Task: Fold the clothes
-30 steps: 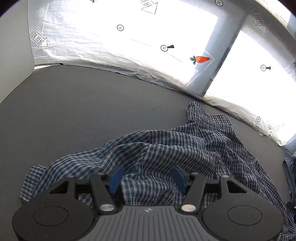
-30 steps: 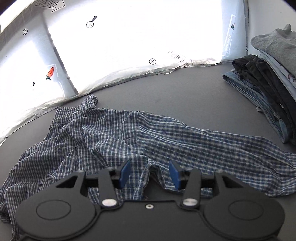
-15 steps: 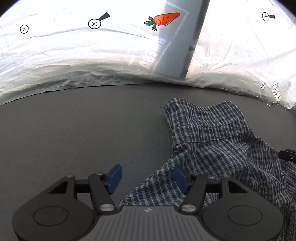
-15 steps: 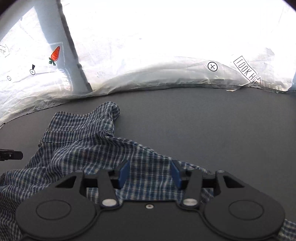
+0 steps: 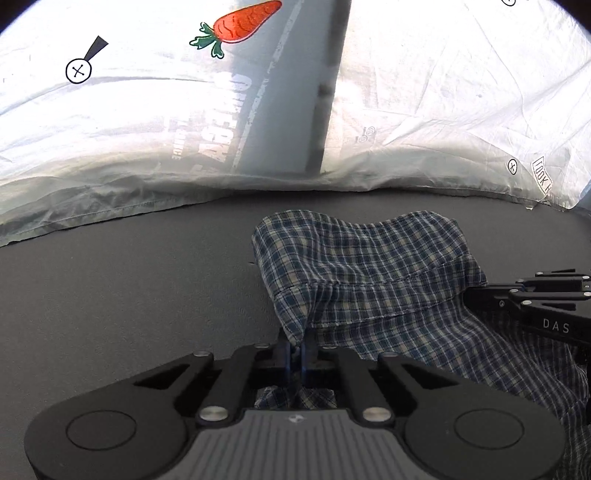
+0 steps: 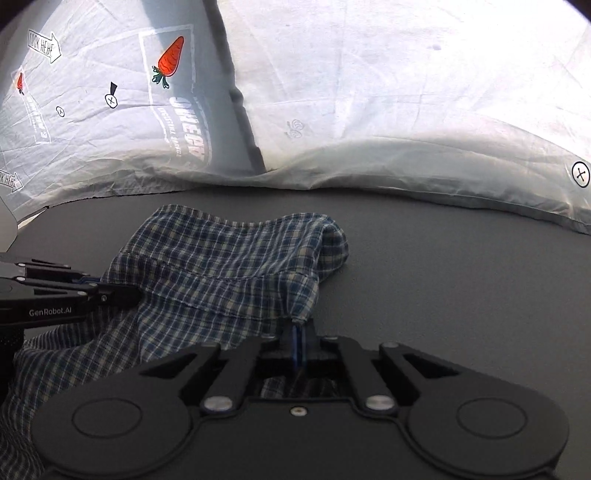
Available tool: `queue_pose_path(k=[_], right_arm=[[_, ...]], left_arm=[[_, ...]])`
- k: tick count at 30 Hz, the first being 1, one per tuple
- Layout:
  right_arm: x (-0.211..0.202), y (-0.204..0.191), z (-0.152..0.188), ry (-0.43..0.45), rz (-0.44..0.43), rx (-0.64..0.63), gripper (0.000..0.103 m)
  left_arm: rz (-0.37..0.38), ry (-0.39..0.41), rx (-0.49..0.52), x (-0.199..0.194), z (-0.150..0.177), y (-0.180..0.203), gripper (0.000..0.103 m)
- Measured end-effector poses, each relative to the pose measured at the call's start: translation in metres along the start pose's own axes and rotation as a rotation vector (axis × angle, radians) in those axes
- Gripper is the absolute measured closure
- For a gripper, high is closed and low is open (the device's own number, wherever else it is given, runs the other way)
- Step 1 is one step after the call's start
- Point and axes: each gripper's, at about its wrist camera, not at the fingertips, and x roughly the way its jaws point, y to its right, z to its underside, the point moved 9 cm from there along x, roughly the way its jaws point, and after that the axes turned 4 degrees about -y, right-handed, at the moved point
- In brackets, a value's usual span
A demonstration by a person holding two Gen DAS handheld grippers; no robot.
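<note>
A blue-and-white checked shirt lies crumpled on the dark grey table, its collar end towards the far side. My left gripper is closing hard on a pinch of the shirt's left edge, and the pads press on the cloth. In the right wrist view the same shirt spreads to the left, and my right gripper is closing tight on its right edge below the collar seam. Each gripper shows in the other's view: the right gripper at the right, the left gripper at the left.
A white wrinkled sheet with a carrot print and small marks hangs along the table's far edge, split by a grey band. Bare grey tabletop lies to both sides of the shirt.
Both grippers have moved forward from the shirt's middle to its collar end and dropped lower. Their jaws stood open before and now pinch the cloth.
</note>
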Motion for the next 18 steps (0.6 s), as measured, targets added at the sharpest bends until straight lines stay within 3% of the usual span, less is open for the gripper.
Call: queue_pose_path(k=[6, 9, 12, 13, 14, 16, 17, 18], right_arm=[[0.009, 0.011, -0.088, 0.186, 0.122, -0.049, 0.102], [0.038, 0.026, -0.112, 0.161, 0.131, -0.004, 0.101], [0.065, 0.034, -0.109, 0.104, 0.134, 0.038, 0.099], [0.071, 0.035, -0.106, 0.084, 0.140, 0.031, 0.098], [0.076, 0.037, -0.103, 0.073, 0.154, 0.019, 0.095], [0.071, 0.042, -0.102, 0.085, 0.203, 0.007, 0.076], [0.068, 0.045, -0.102, 0.091, 0.227, 0.002, 0.059], [0.060, 0.048, -0.102, 0.110, 0.235, -0.001, 0.056]], left_arm=[[-0.087, 0.140, -0.011, 0.012, -0.102, -0.009, 0.098], [-0.116, 0.141, -0.033, 0.038, -0.122, -0.013, 0.098], [-0.138, 0.096, -0.060, 0.065, -0.112, -0.019, 0.096], [-0.146, 0.081, -0.061, 0.073, -0.108, -0.021, 0.091], [-0.156, 0.077, -0.063, 0.078, -0.104, -0.023, 0.083], [-0.177, 0.084, -0.067, 0.079, -0.101, -0.027, 0.072], [-0.173, 0.085, -0.074, 0.074, -0.101, -0.029, 0.065], [-0.169, 0.086, -0.082, 0.069, -0.101, -0.031, 0.061]])
